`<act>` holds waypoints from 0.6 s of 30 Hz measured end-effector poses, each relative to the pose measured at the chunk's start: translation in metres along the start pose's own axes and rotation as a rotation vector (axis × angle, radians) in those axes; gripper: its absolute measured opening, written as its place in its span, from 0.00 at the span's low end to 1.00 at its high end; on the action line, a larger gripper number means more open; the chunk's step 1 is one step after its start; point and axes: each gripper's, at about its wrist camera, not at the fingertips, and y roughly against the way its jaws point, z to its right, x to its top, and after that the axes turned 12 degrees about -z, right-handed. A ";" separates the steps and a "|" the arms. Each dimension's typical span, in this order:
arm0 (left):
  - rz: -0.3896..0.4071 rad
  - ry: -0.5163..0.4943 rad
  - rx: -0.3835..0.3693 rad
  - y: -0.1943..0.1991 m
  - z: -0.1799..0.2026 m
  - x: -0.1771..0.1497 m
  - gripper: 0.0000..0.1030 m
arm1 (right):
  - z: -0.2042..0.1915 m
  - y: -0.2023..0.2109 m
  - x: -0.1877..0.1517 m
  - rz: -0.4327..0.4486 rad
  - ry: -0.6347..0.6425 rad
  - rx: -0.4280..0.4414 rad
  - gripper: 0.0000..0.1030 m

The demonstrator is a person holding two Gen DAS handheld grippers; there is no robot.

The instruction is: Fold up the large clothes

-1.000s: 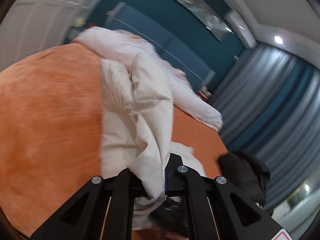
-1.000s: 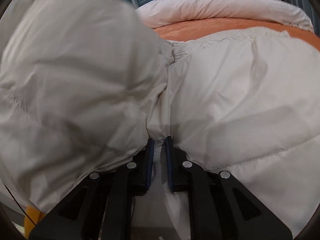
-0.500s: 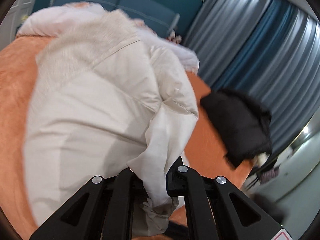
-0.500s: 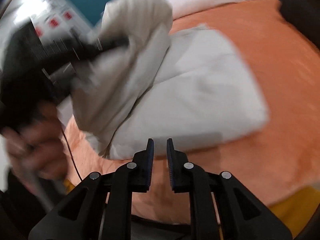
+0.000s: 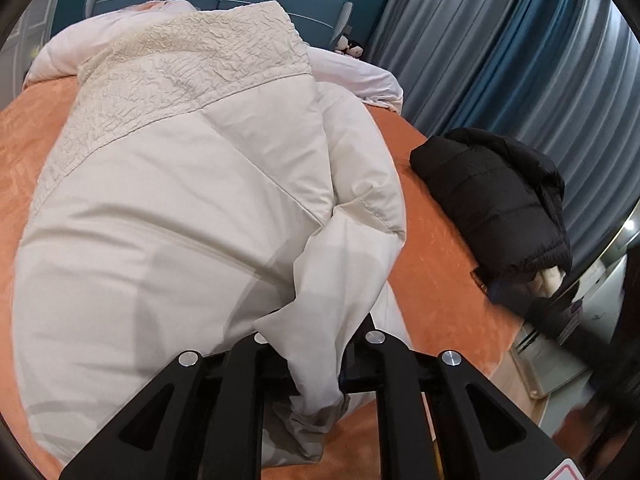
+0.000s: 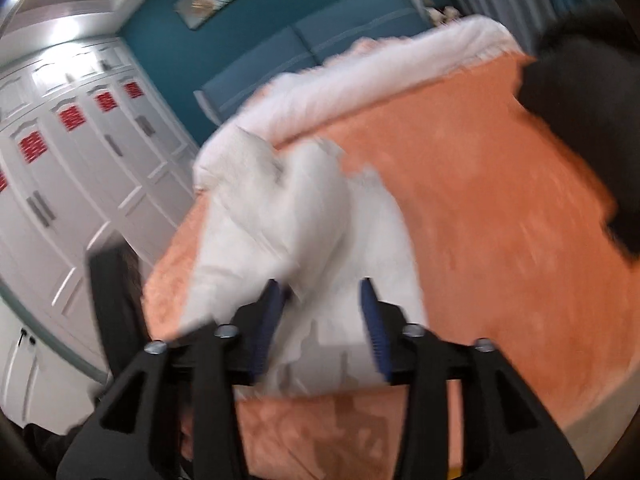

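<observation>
While the left gripper (image 5: pixel 316 364) pinches a cuff of the cream coat (image 5: pixel 168 200) lying on the orange bed (image 5: pixel 436 280), the right gripper (image 6: pixel 320 320) hovers with fingers wide, so folding looks barely begun, sleeves and body unfolded.

My cream jacket (image 5: pixel 168 208) – smooth below, a crinkled paler yoke on top – lies on the orange bed (image 5: pixel 436 264) beside a black puffer coat (image 5: pixel 496 196), with teal wall, grey-blue curtains (image 5: pixel 520 48), white wardrobe doors (image 6: pixel 68 184) marked red, and blue pads (image 6: pixel 266 320) on my black right gripper (image 6: pixel 320 320).
</observation>
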 end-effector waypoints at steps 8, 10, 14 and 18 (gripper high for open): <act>0.102 0.002 -0.060 0.075 0.004 -0.024 0.73 | -0.040 -0.018 0.046 0.019 0.158 0.010 0.72; 0.180 0.000 -0.093 0.112 -0.001 -0.035 0.78 | -0.043 -0.019 0.041 0.003 0.179 0.013 0.72; 0.264 0.096 -0.057 0.172 -0.043 -0.049 0.85 | -0.063 -0.024 0.023 -0.010 0.234 0.014 0.75; 0.277 0.272 0.079 0.189 -0.098 -0.058 0.83 | -0.099 -0.030 0.020 0.023 0.342 0.016 0.86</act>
